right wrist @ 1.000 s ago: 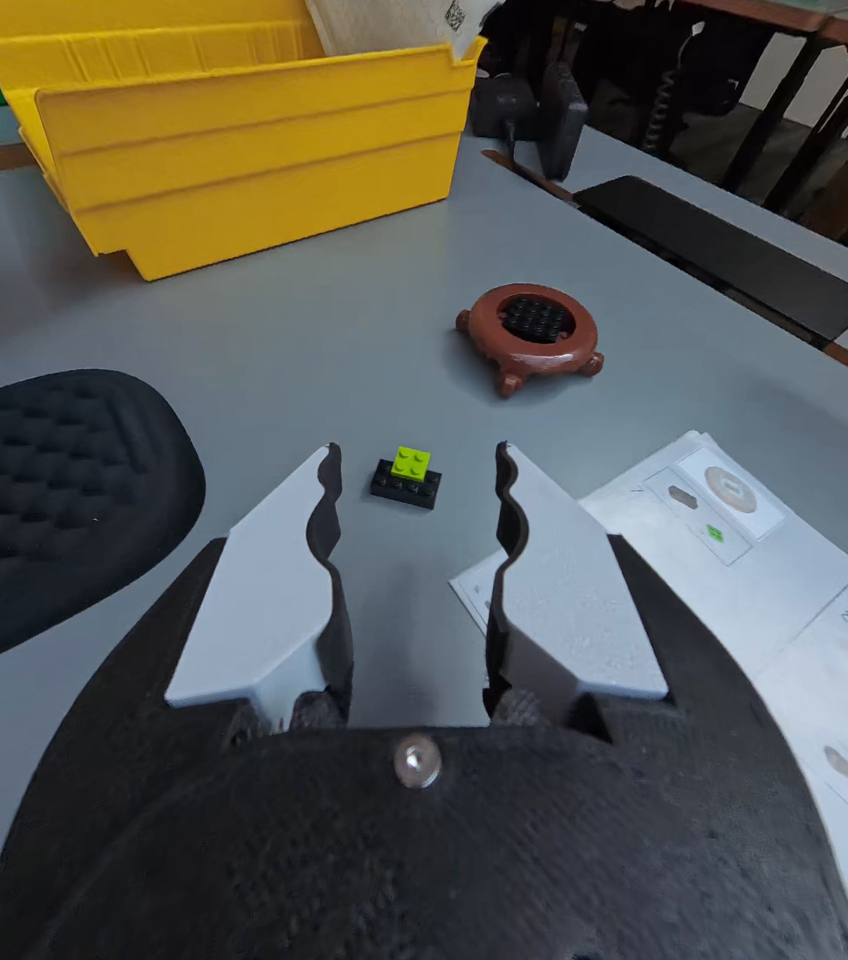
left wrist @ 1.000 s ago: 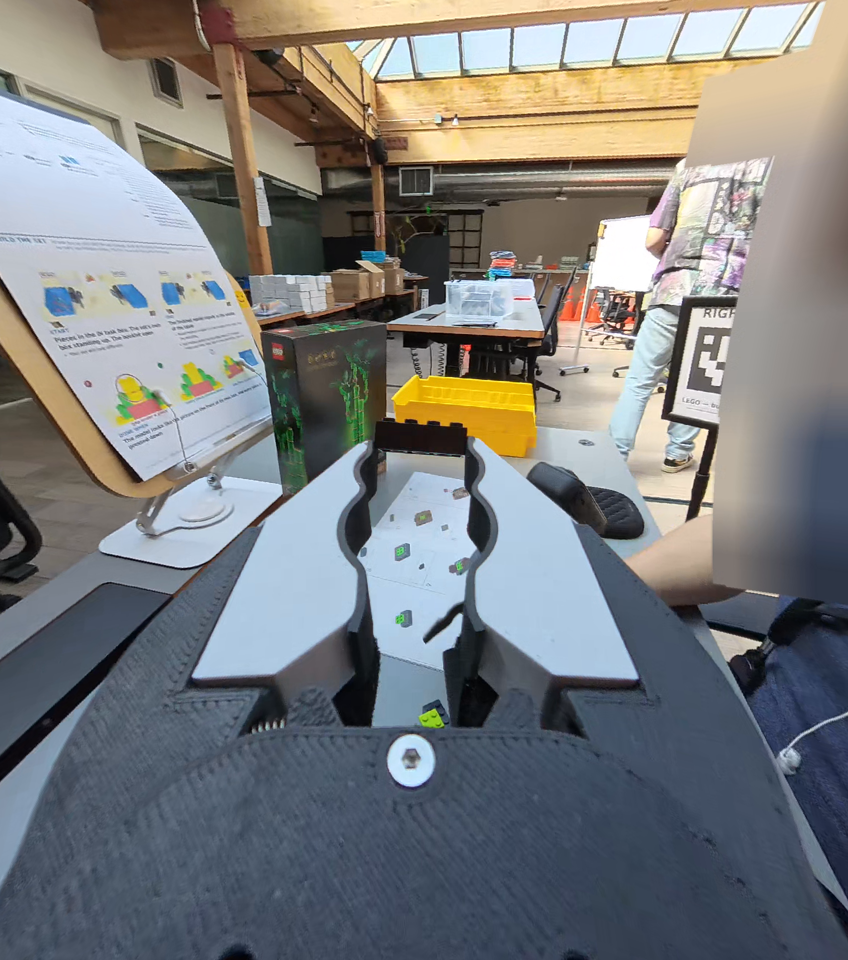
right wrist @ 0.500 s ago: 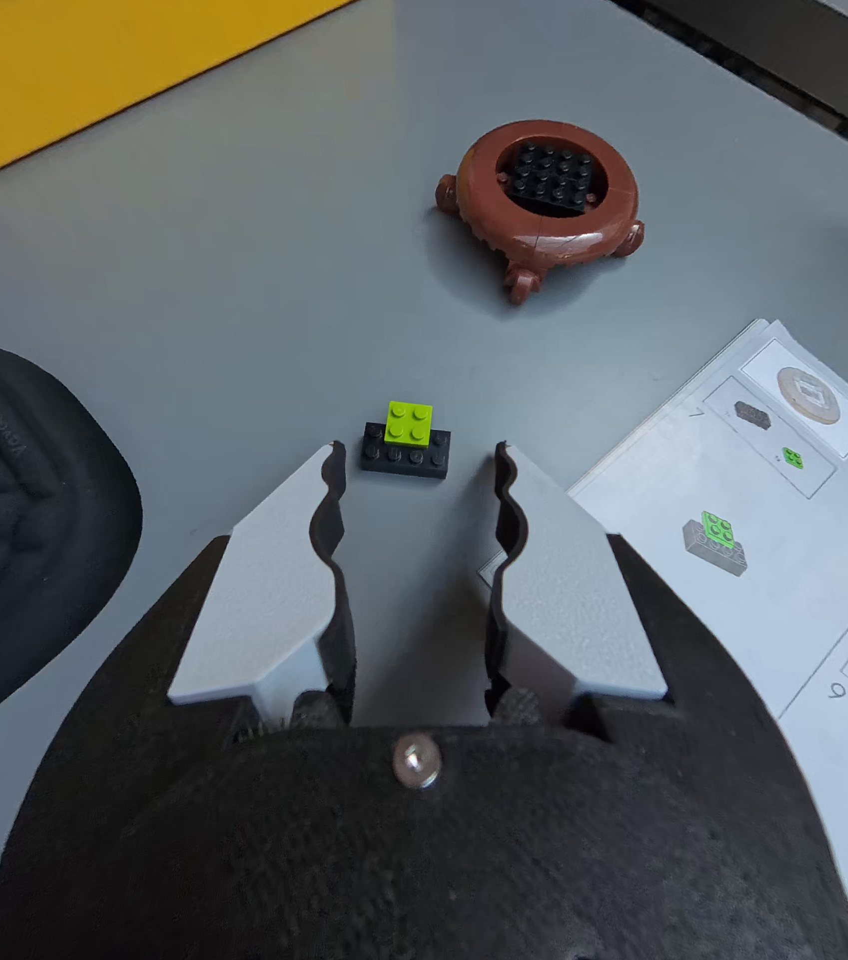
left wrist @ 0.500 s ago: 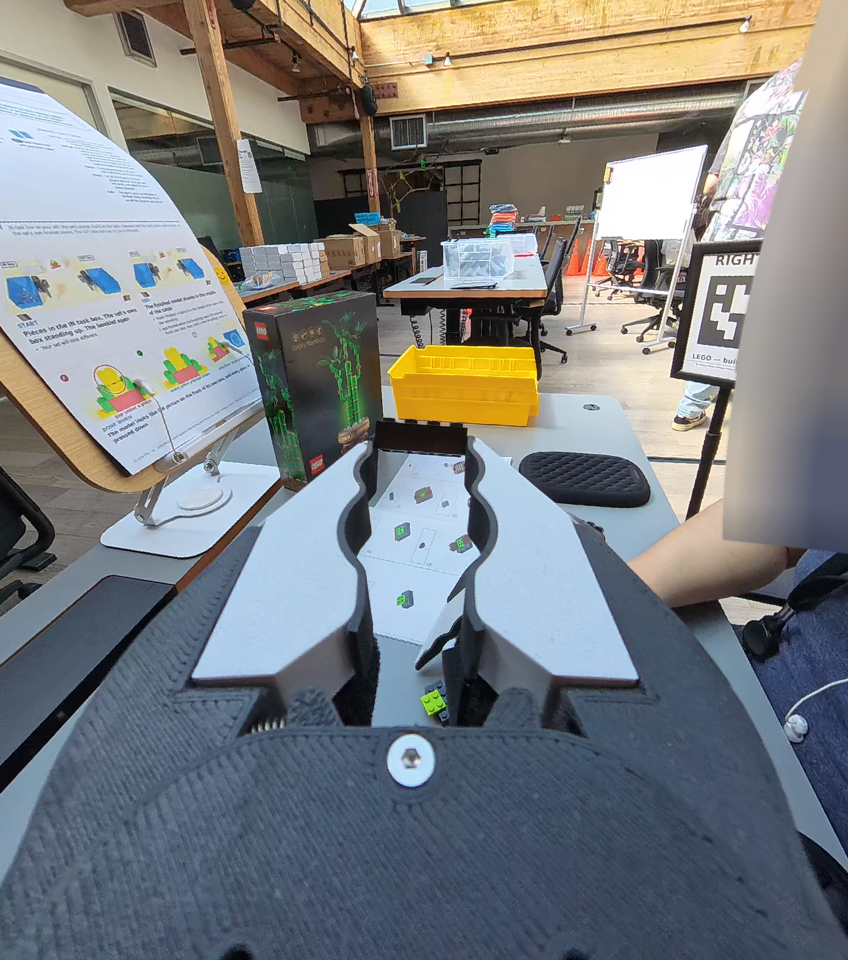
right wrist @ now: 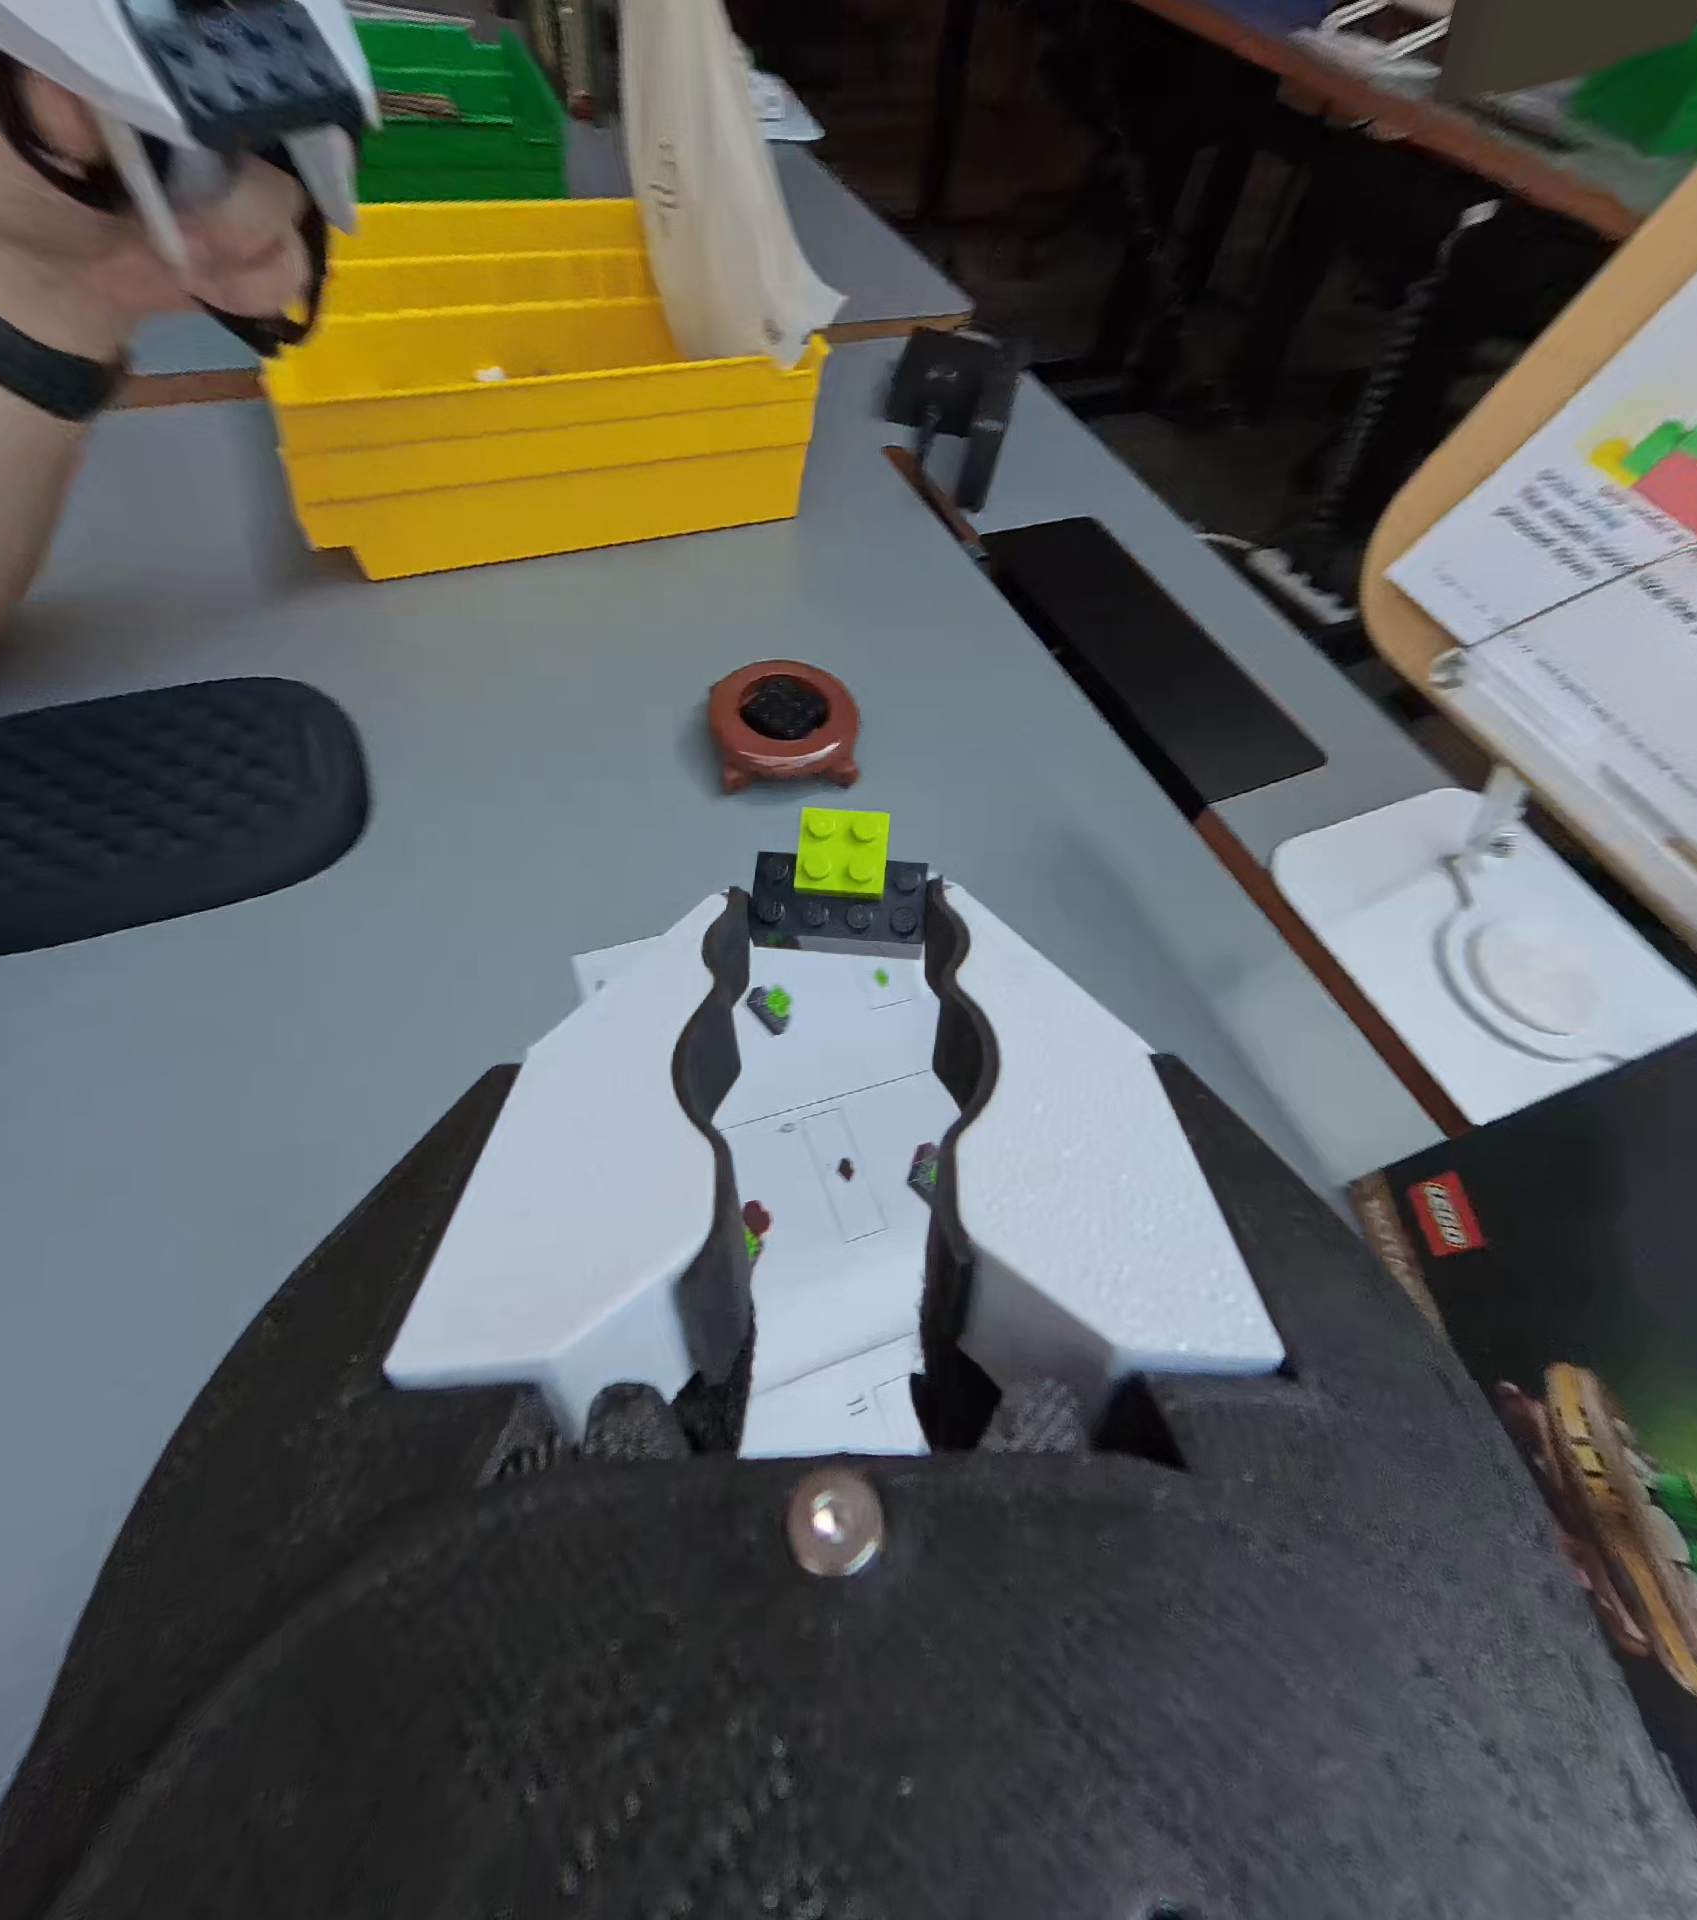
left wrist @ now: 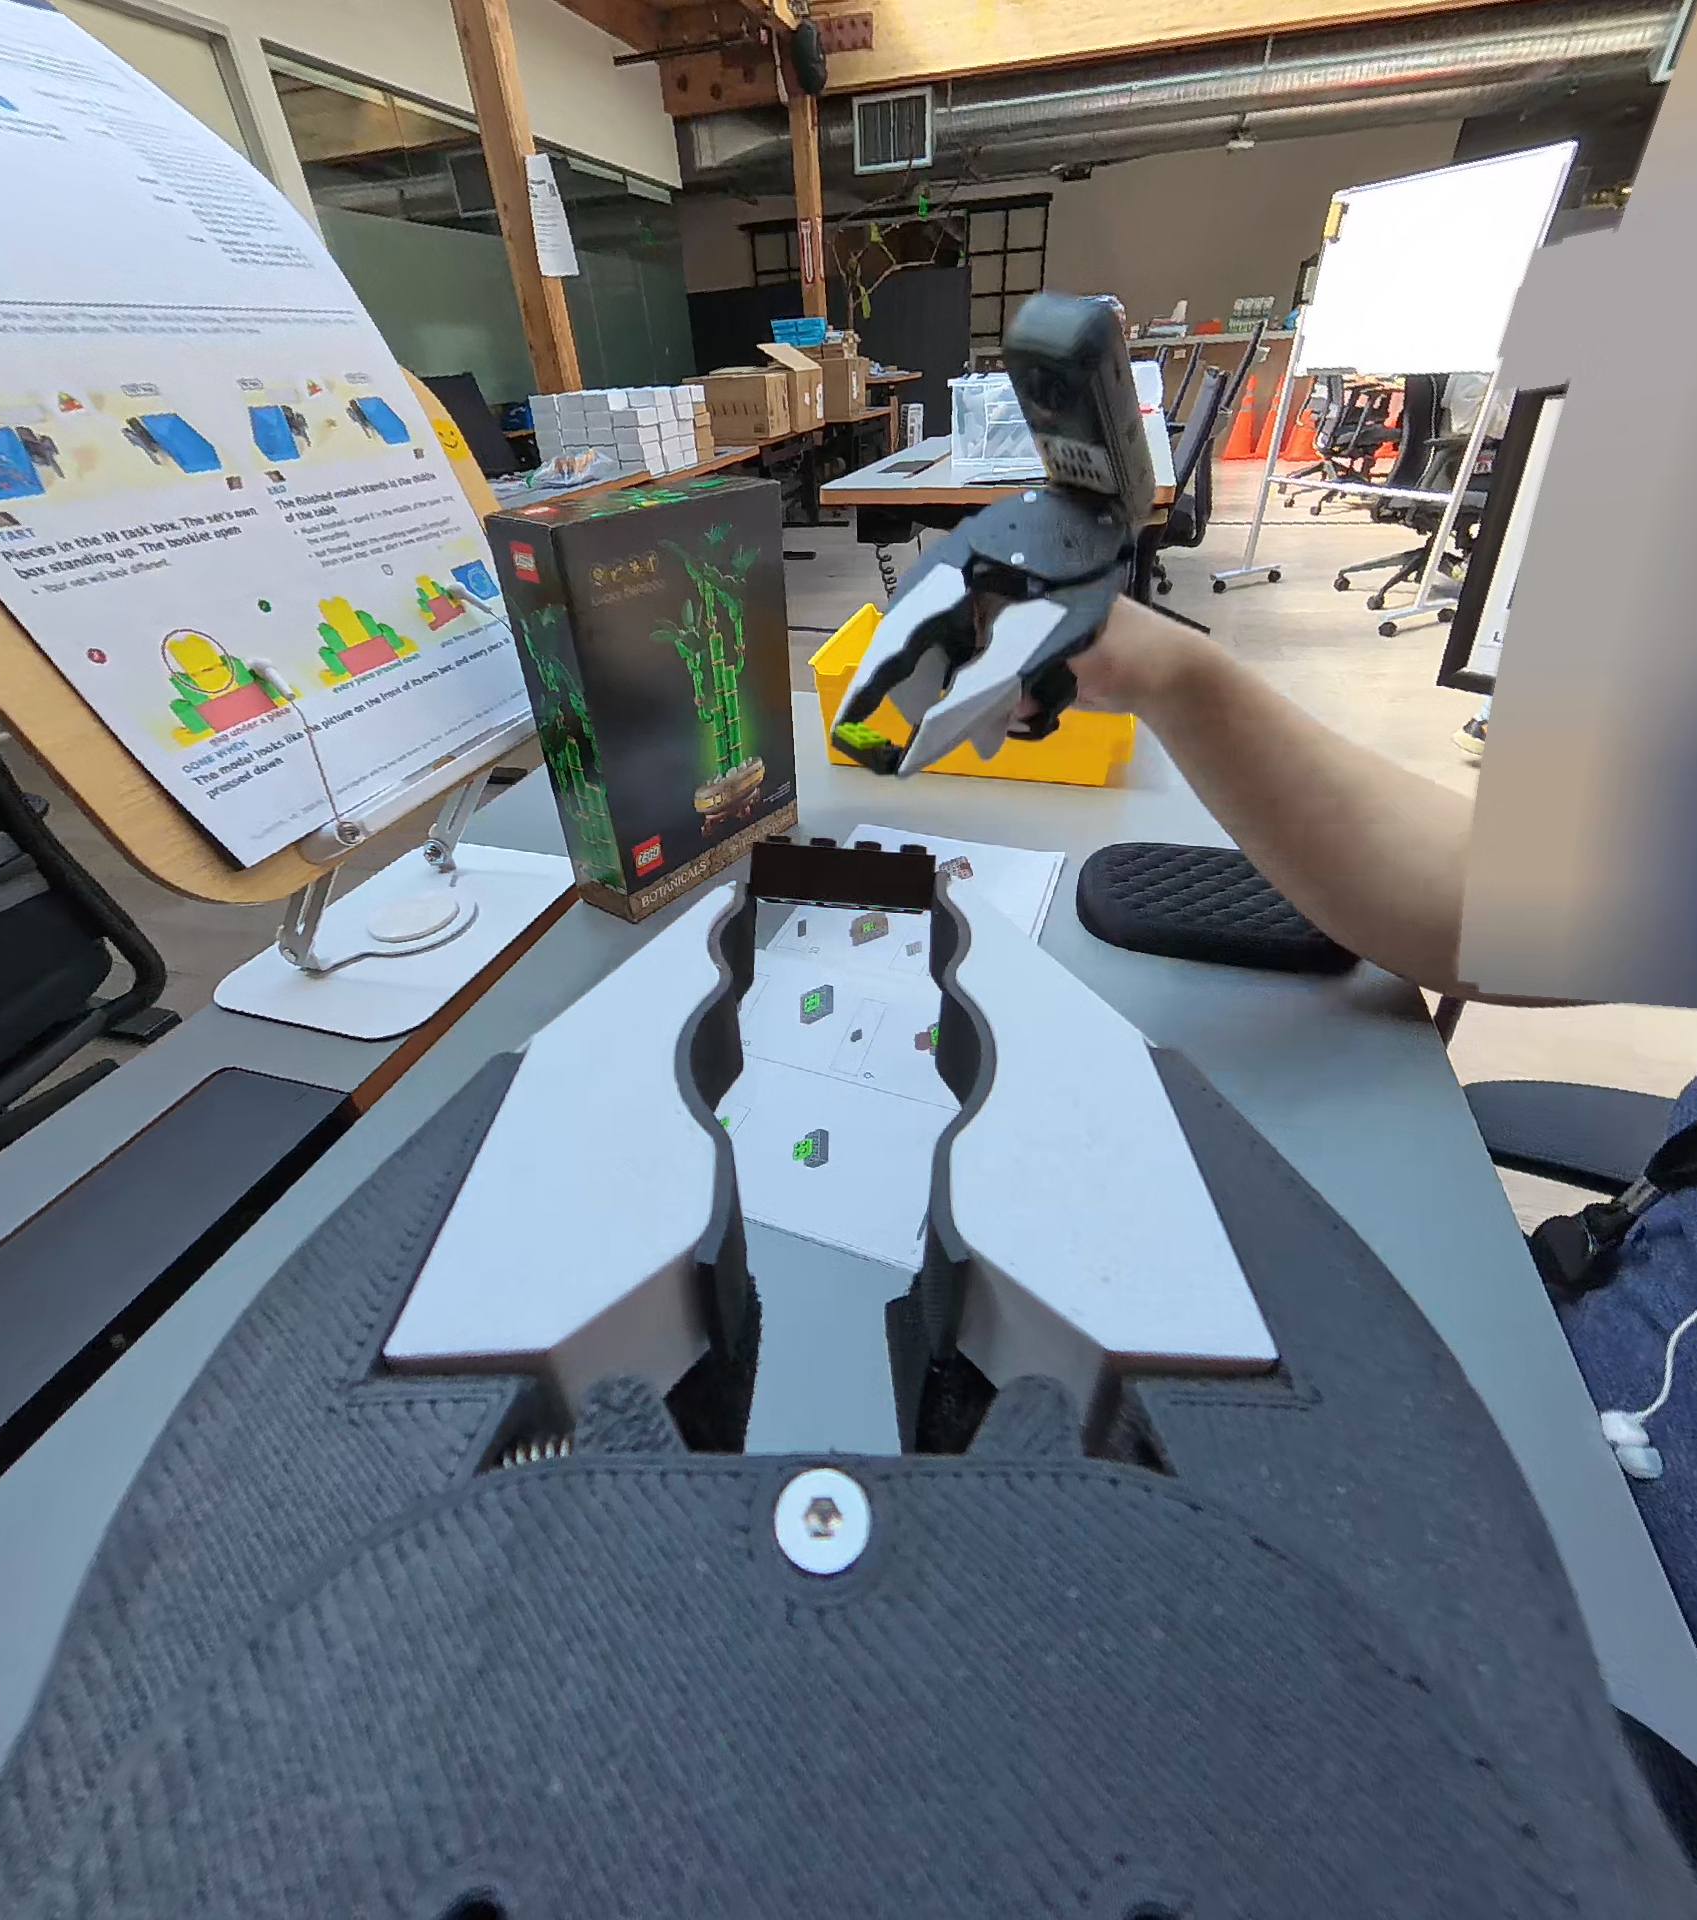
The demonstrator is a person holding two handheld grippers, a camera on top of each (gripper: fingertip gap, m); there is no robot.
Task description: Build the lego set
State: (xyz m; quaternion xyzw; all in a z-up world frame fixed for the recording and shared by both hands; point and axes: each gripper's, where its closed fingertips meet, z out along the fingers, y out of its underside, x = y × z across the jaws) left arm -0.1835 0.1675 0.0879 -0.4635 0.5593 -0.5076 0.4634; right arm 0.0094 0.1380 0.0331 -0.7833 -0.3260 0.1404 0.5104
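My left gripper [left wrist: 842, 883] is shut on a dark four-stud-long brick [left wrist: 842, 876], held crosswise at the fingertips above the open booklet [left wrist: 854, 1143]. It also shows in the right wrist view [right wrist: 246, 83], at the top left, with that brick [right wrist: 241, 68]. My right gripper [right wrist: 839, 920] is shut on a black brick [right wrist: 839, 914] with a lime green square plate [right wrist: 842, 854] on top, held in the air. The left wrist view shows this gripper [left wrist: 875, 750] raised in front of the yellow bin, with the lime plate [left wrist: 859, 736] at its tips. A brown round pot base [right wrist: 784, 722] stands on the grey table [right wrist: 511, 675].
A yellow bin [right wrist: 532, 468] stands at the back of the table. A black wrist pad [right wrist: 117, 810] lies at the left. The set's box [left wrist: 657, 686] stands next to a board on a stand [left wrist: 148, 468] that holds an instruction sheet. A person's forearm [left wrist: 1291, 790] reaches across. Tip to tip, the grippers are about 20 cm apart.
My right gripper closed on the black brick with the lime plate and lifted it off the table. My left gripper kept its dark brick and tilted down towards the table.
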